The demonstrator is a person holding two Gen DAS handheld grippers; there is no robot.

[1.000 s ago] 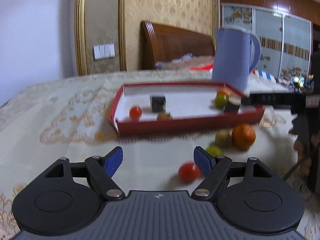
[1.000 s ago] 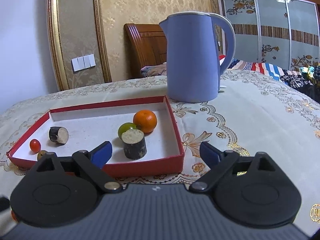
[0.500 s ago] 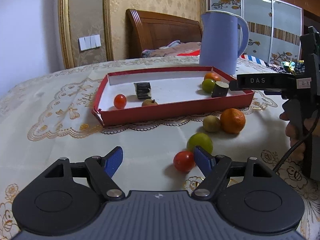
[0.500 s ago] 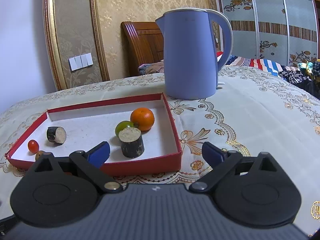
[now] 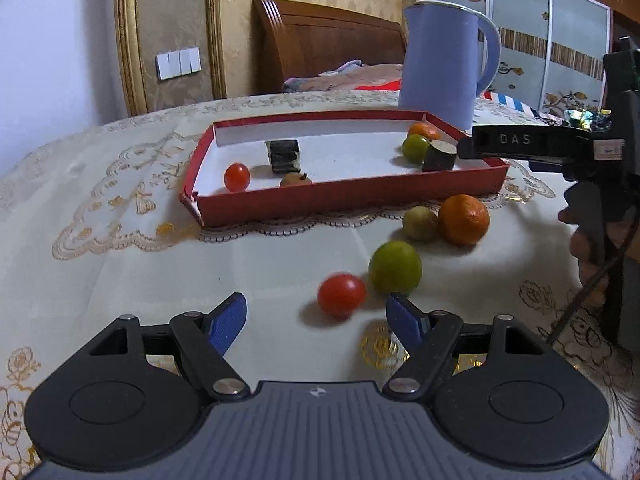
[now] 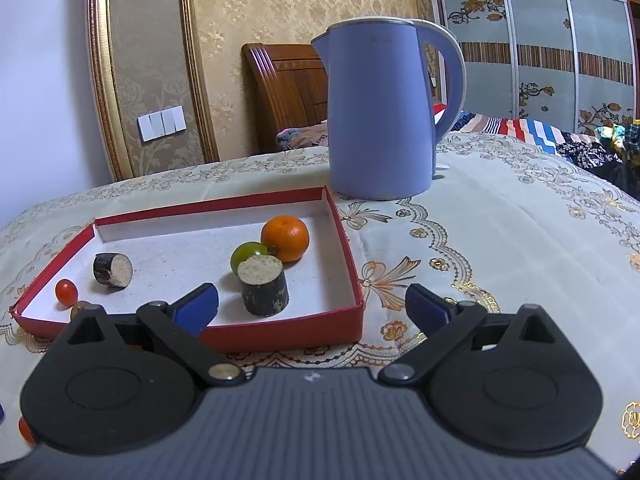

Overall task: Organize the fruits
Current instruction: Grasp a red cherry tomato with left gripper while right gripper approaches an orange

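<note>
Here, in the left wrist view, the left gripper point(image 5: 316, 316) hangs over the worktop point(image 5: 120, 264) with its jaws apart and nothing between the blue pads. A red tomato point(image 5: 341, 294) lies on the cloth just ahead of them, slightly toward the right pad, with a green fruit point(image 5: 395, 267) touching or nearly touching it behind. Further back a smaller yellowish fruit point(image 5: 419, 223) sits against an orange point(image 5: 463, 219), both outside the red tray point(image 5: 344, 198) and close to its near wall. Inside the tray are a small red tomato point(image 5: 237, 176), a dark cut chunk point(image 5: 283, 155), a brownish small fruit point(image 5: 295, 180) against the near wall, and at the right end a green fruit, an orange and a dark cylinder point(image 5: 439, 156) grouped together. A blue kettle point(image 5: 440, 68) stands behind the tray. At the right edge the right gripper's black body is seen from the side above the tray's right end, with part of a hand point(image 5: 584, 248) on its handle.

In the right wrist view, the right gripper point(image 6: 312, 308) has its jaws spread wide, having just been opening, and they hold nothing. The dark cylinder point(image 6: 264, 286) stands upright in the tray point(image 6: 288, 334) just beyond the left pad, with the green fruit point(image 6: 249, 254) and the orange point(image 6: 285, 238) right behind it. The other chunk point(image 6: 113, 270) lies on its side to the left, near the small tomato point(image 6: 66, 292).
</note>
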